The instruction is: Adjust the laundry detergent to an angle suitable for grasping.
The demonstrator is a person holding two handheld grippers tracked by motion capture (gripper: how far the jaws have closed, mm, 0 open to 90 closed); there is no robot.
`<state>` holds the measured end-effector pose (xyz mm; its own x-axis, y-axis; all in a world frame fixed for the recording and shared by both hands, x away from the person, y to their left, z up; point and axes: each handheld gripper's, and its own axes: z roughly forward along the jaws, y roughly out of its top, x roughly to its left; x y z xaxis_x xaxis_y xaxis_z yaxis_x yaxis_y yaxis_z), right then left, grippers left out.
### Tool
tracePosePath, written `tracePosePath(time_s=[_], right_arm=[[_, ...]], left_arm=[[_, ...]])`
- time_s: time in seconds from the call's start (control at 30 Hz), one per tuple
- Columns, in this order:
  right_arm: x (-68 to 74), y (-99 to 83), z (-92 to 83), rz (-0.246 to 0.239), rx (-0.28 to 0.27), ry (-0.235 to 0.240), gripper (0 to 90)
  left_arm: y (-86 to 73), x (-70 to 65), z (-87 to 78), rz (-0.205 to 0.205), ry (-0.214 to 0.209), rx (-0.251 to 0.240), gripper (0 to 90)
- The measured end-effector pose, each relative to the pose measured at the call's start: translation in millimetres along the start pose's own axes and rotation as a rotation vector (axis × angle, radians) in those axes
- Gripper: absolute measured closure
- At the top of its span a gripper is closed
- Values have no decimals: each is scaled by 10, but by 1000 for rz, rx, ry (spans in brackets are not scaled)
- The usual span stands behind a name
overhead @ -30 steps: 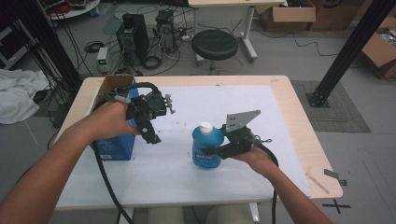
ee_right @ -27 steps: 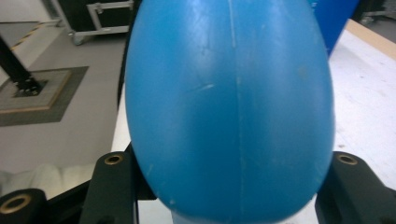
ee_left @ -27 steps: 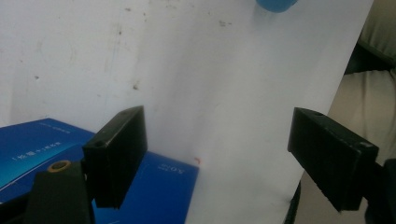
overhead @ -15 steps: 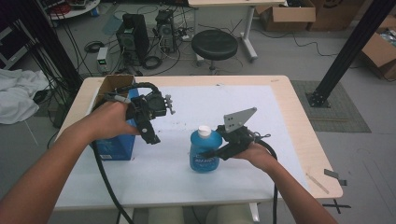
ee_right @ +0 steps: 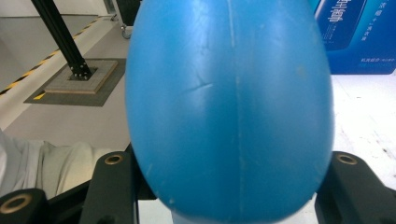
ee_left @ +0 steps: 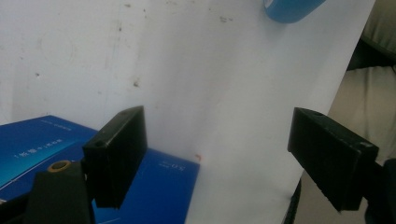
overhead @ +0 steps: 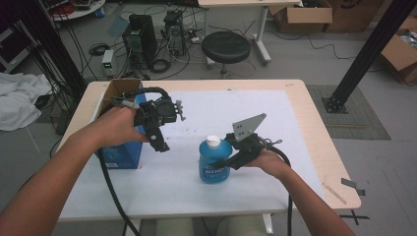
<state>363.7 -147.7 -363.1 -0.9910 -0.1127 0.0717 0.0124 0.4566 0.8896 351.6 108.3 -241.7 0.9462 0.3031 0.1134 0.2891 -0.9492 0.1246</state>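
Observation:
A blue plastic bottle (overhead: 214, 162) with a white cap stands upright on the white sheet near the table's middle front. My right gripper (overhead: 222, 165) comes in from the right and is shut on its lower body; in the right gripper view the bottle (ee_right: 229, 107) bulges between the two jaws of that gripper (ee_right: 229, 196). My left gripper (overhead: 158, 140) hangs above the table to the left, jaws pointing down and open. In the left gripper view its jaws (ee_left: 215, 154) stand wide apart over the sheet with nothing between them, beside a blue box (ee_left: 28, 144).
The blue box (overhead: 120, 158) lies at the left of the sheet, under my left hand, with an open cardboard box (overhead: 118, 88) behind it. A strip of tape (overhead: 334, 192) lies near the table's right front corner. A black stool (overhead: 226, 46) stands beyond the far edge.
My right gripper and the bottle have drifted slightly left and toward the near edge. The left gripper has stayed where it was.

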Motion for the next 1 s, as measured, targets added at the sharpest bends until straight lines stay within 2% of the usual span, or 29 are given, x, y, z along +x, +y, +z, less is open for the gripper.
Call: tracePosePath(time_s=[0.13,0.33,0.6,0.73,1.0], right_arm=[[-10,-21,9,-5,-2,-7,439],[-25,-99,34,16,-9,0,439],[-20,-116,74,0,0,9,439],[-15,-153,99,7,23,10,438],[-3,-171,91,8,22,7,431]], left_arm=[[-4,-1,2,-6,0,-5,205],[4,11,6,-3,1,1,205],[24,6,27,-4,-1,3,205],[17,9,25,-2,1,9,205],[23,5,29,0,0,8,205]])
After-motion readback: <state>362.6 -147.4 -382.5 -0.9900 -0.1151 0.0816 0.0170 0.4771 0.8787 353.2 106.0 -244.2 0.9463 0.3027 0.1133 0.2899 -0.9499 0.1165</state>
